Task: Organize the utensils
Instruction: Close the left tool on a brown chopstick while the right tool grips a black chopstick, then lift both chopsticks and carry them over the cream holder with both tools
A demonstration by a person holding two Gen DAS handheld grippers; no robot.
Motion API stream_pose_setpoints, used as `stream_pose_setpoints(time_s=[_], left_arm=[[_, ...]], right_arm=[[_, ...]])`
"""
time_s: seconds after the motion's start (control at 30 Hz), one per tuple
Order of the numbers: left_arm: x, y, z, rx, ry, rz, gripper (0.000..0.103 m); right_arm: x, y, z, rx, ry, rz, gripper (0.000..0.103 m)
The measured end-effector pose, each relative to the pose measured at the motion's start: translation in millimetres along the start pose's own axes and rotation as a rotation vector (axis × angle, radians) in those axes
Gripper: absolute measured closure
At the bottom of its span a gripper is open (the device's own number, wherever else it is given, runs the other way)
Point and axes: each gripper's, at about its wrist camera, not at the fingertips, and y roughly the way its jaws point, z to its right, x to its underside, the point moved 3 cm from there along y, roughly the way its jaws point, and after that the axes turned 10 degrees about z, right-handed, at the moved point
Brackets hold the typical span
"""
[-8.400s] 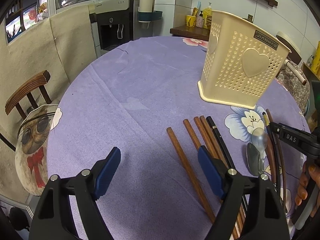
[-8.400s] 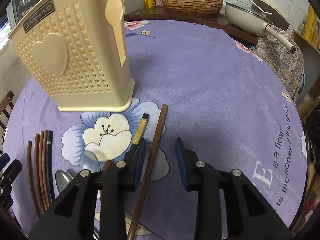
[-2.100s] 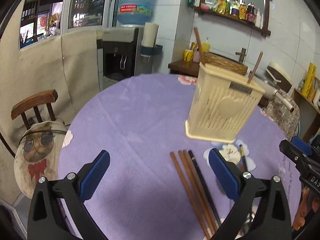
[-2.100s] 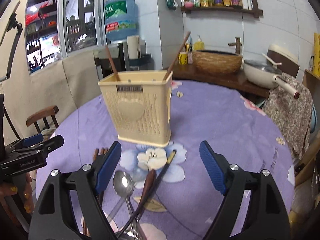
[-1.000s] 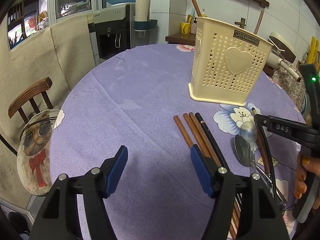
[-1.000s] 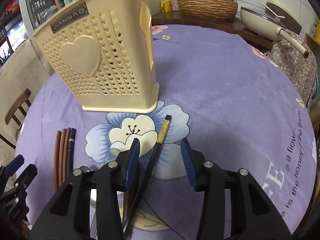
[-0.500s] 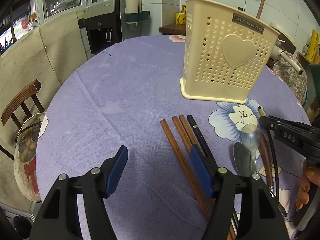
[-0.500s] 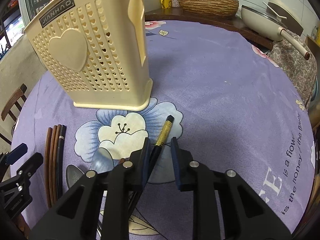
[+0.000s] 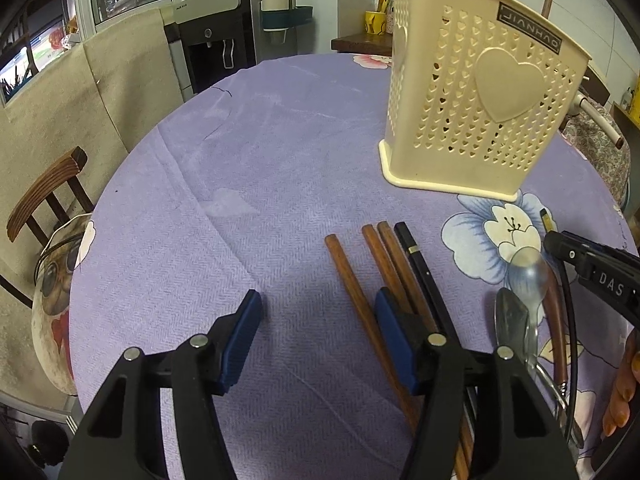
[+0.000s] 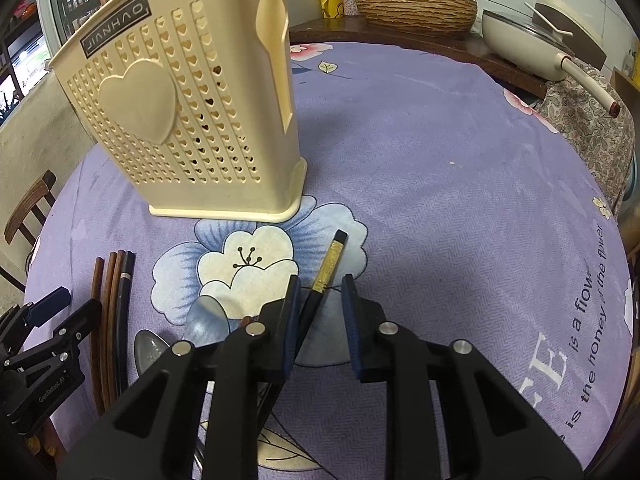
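Note:
A cream perforated utensil holder (image 9: 476, 96) stands on the purple tablecloth; it also shows in the right wrist view (image 10: 188, 116), with brown sticks poking out of its top. Several brown chopsticks (image 9: 360, 292) and a black one (image 9: 424, 276) lie in front of my left gripper (image 9: 320, 320), which is open, its right pad over them. Two spoons (image 9: 516, 300) lie to the right. My right gripper (image 10: 320, 300) is open, straddling a black gold-banded chopstick (image 10: 326, 272) low over the cloth, with a gap beside its right pad.
A wooden chair with a printed cushion (image 9: 48, 216) stands left of the table. A water dispenser (image 9: 224, 40) is behind. A counter with a woven basket (image 10: 416, 8) and a pan (image 10: 536, 40) sits beyond the table's far edge.
My left gripper has moved lower and closer to the brown chopsticks. My right gripper has edged forward along the black chopstick and its jaws stand slightly wider than half a second ago.

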Motion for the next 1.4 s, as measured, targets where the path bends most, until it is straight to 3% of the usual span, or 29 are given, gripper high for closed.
stream_pose_setpoints(time_s=[0.5,0.57,0.77,0.9,1.4], left_arm=[[-4.2,2.1,5.3,0.006,-0.018,-0.01,0.057],[-5.0,2.5,8.5,0.002,-0.007,-0.012,0.061],[-9.4,5.9,10.5,0.003,0.005,-0.023,0.074],[-11.1,7.3,6.8,-0.012,-0.002,-0.022,0.09],[-15.3,9.9,5.9,0.006,-0.023,-0.022,0.092]], right_arm=[[-3.3,5.5,-16.3,0.053,-0.019,0.007,0.082],[-3.1,6.0,-17.7,0.061,-0.027,0.009,0.088],[-4.5,6.9,-18.5,0.049,-0.016,0.007,0.09],[-6.4,8.2,-15.7,0.038,0.0,0.003,0.092],[-15.2,15.3,-4.0,0.007,0.055,0.003,0.094]])
